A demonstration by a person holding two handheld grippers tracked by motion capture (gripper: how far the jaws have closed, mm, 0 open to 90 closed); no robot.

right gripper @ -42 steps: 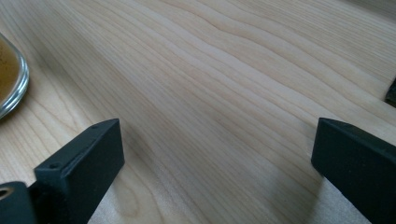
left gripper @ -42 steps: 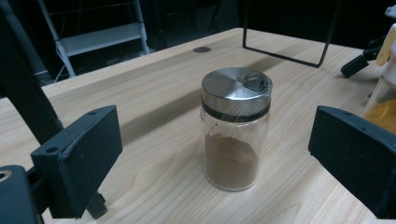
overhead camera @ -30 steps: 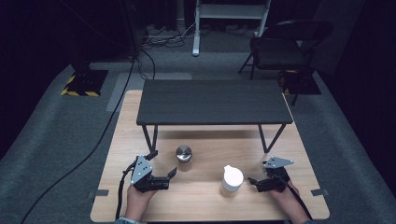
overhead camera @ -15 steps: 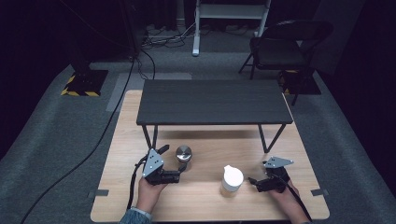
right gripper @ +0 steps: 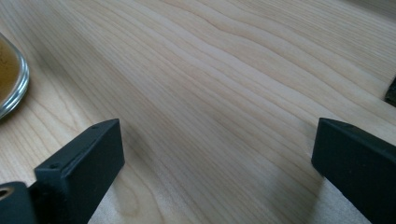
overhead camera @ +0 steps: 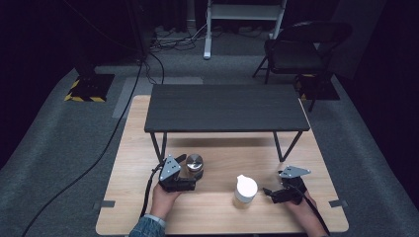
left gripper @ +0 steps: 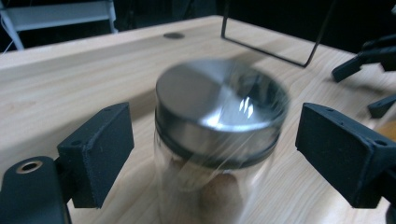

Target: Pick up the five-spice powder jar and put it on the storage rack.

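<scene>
L gripper (left gripper: 212, 154): jaws closing in round the jar (left gripper: 219, 135), gap each side, pads not touching yet. Jar on table (overhead camera: 222, 217), front left. R gripper (right gripper: 215, 172): jaws wide, nothing between, beside bottle (overhead camera: 245, 190).

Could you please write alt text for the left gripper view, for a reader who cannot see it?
A glass jar with a brushed metal lid stands blurred between the left tongs, whose black jaws have just been closing but do not yet touch it, on a pale wooden table.

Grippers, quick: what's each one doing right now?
Left gripper: open, jaws just closing around the clear glass jar with a steel lid, pads not touching.
Right gripper: open, holding nothing.
</scene>
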